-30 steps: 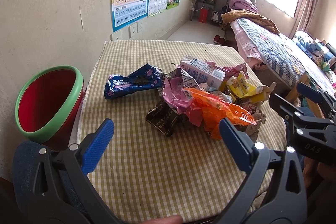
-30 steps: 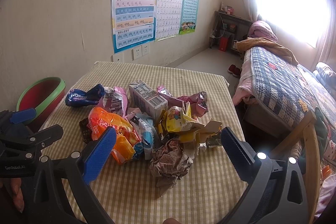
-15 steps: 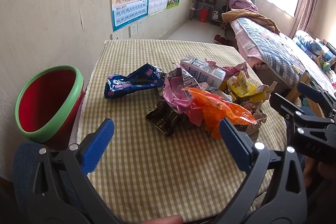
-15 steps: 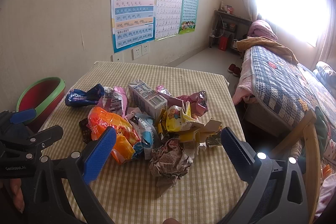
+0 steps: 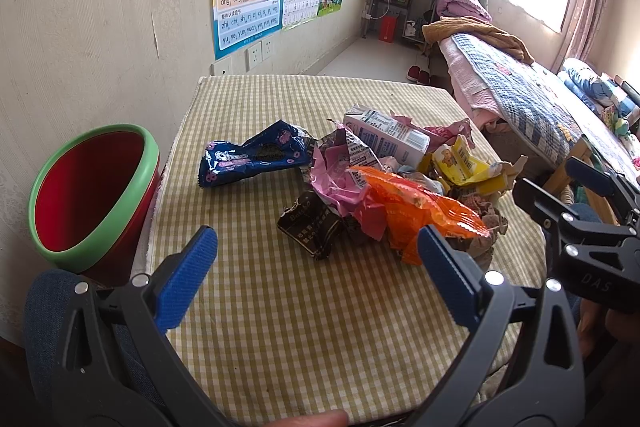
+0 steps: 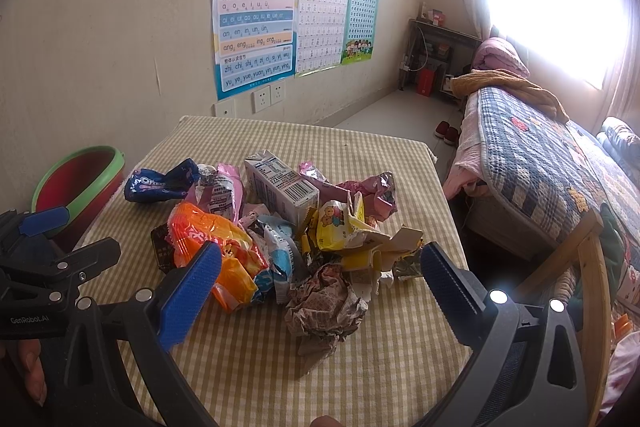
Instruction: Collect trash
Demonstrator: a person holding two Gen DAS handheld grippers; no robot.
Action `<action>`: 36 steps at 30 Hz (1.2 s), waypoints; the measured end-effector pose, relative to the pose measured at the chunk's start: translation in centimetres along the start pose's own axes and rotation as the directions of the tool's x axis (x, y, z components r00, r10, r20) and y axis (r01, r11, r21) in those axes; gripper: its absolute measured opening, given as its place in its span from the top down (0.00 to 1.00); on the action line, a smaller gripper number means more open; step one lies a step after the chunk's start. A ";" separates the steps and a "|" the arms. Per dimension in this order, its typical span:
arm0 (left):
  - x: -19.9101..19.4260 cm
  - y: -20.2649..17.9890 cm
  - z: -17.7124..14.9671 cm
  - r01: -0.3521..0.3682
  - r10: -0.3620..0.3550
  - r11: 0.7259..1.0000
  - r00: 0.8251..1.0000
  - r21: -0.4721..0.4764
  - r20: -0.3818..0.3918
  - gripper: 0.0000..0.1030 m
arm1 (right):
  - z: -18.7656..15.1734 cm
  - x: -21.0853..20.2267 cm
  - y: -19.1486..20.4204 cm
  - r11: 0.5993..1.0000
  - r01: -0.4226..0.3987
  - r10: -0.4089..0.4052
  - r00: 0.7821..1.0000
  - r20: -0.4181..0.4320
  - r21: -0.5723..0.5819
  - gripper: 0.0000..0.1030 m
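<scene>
Left wrist view: left gripper (image 5: 316, 267) hangs over the near edge of the table with the yellow-and-white checked cloth (image 5: 280, 327), blue pads spread wide, nothing between them. Trash sits in one heap mid-table: dark blue foil biscuit wrapper (image 5: 256, 157) lying apart on the bin side, small black crumpled wrapper (image 5: 312, 229) nearest the pads, orange plastic snack bag (image 5: 416, 213), pink torn wrapper (image 5: 336, 183), white milk carton on its side (image 5: 386, 139). Red plastic bin with green rim (image 5: 94, 195) stands off the table's left edge, tilted mouth facing the table; interior appears empty. Judgement: bin parked beside the table so wrappers travel a short way; none collected yet.

Right wrist view: right gripper (image 6: 320, 281) also spread wide and empty, held low at the near edge, facing the heap. Brown crumpled paper ball (image 6: 324, 307) lies closest, between the pads' line of sight; yellow bear-print packet (image 6: 340, 227) behind it. Bin's rim is visible far left, behind the left gripper. Judgement: both claws staged for a first pick.
</scene>
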State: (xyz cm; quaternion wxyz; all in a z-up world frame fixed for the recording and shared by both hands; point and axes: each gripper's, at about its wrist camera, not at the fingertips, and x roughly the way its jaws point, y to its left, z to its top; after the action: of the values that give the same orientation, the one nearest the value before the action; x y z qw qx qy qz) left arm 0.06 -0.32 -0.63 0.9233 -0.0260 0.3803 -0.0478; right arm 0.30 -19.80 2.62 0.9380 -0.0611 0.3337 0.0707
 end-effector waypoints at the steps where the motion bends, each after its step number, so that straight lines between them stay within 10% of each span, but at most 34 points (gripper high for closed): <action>1: 0.0 0.0 0.0 0.000 0.000 1.000 1.000 0.000 -0.001 0.05 | 0.0 0.0 0.0 1.000 0.000 0.000 1.000 0.001 0.000 0.07; 36: 0.1 0.3 0.1 0.004 -0.005 1.000 1.000 -0.024 -0.012 0.05 | 0.0 0.2 -0.2 1.000 -0.002 0.002 1.000 -0.006 0.011 0.07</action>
State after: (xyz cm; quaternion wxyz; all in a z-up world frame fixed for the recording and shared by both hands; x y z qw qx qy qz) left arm 0.26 0.01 -0.68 0.9204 -0.0377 0.3864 -0.0455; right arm 0.48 -20.00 2.47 0.9374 -0.0557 0.3368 0.0694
